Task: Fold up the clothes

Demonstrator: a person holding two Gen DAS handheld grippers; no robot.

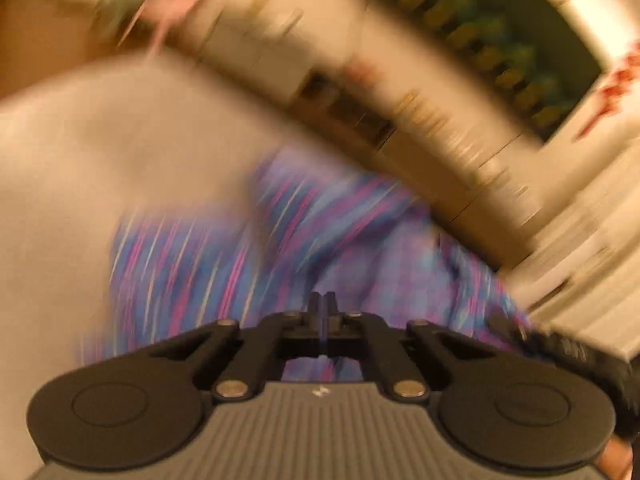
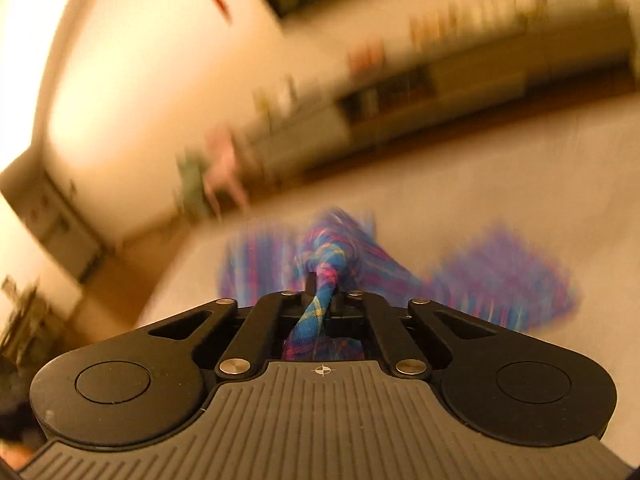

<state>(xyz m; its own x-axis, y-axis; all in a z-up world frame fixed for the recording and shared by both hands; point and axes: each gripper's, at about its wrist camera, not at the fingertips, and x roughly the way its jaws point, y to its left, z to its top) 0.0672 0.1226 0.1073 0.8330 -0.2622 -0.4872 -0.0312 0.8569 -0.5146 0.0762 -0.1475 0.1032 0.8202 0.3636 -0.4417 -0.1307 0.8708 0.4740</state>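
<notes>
Blue-and-pink plaid garment (image 2: pixel 326 272) bunches up over the pale surface (image 2: pixel 500 168), a twist pinched tight in the right gripper (image 2: pixel 323 282), while the left gripper (image 1: pixel 324 300), fingers pressed together, seems to grip plaid too.

A warmly lit room, smeared by motion blur

A pale cream wall (image 2: pixel 132 92) glows in yellow-orange light, brightest toward the left of the right wrist view. Low shelving (image 2: pixel 404 92) runs along its foot, contents too blurred to name. A dark framed panel (image 1: pixel 492 36) hangs on the wall, with red marks (image 1: pixel 616 88) beside it. A broad off-white surface (image 1: pixel 80 184) fills the foreground.
</notes>
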